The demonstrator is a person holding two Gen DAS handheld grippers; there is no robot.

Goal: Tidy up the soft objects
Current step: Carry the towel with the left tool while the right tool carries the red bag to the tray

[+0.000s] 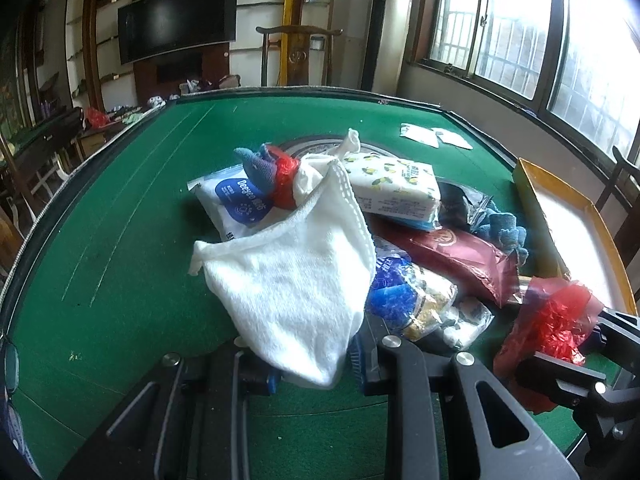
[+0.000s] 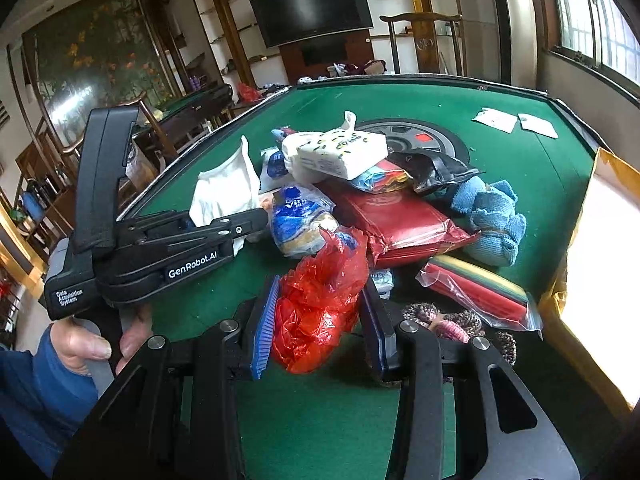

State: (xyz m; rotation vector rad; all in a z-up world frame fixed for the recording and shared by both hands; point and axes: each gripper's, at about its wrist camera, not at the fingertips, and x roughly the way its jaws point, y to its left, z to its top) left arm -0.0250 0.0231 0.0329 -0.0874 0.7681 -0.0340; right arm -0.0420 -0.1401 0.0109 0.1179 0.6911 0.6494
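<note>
- The left gripper (image 1: 316, 376) is clamped on a white towel (image 1: 288, 276), which hangs from the pads and drapes onto the pile in the middle of the green tabletop (image 1: 120, 208).
- The right gripper (image 2: 316, 340) is clenched on a crumpled red bag (image 2: 320, 300), at the near side of the pile, towards the near edge.
- Risk: I judge the towel's free end, which lies against the blue-label pack (image 1: 236, 204) and the foil snack bag (image 1: 412, 292), could drag either out of the heap as it is lifted.
- Risk: the red bag is thin film; a hard pull could tear it, or let it slide from the pads.
- Risk: the two grippers sit close together near the near edge; crossing paths towards the yellow box (image 2: 600, 216) at the right edge could make them knock.
- Risk: the lemon-print tissue pack (image 2: 344, 156) rests on top of other things and may topple if the layer beneath shifts.
- Count, as far as the heap lets me see: one white towel held, one more white cloth (image 1: 312, 176) under the tissue pack.
- Two red bags: one held, one (image 1: 286, 180) at the far side of the pile.
- One blue cloth (image 2: 492, 220), one maroon pouch (image 2: 404, 220), one black pouch (image 2: 436, 172).
- One pack of coloured sheets (image 2: 484, 292), two paper slips (image 2: 516, 122) near the far right corner.
- Some knitted pieces (image 2: 448, 320) lie by the right gripper; their number I cannot tell.
</note>
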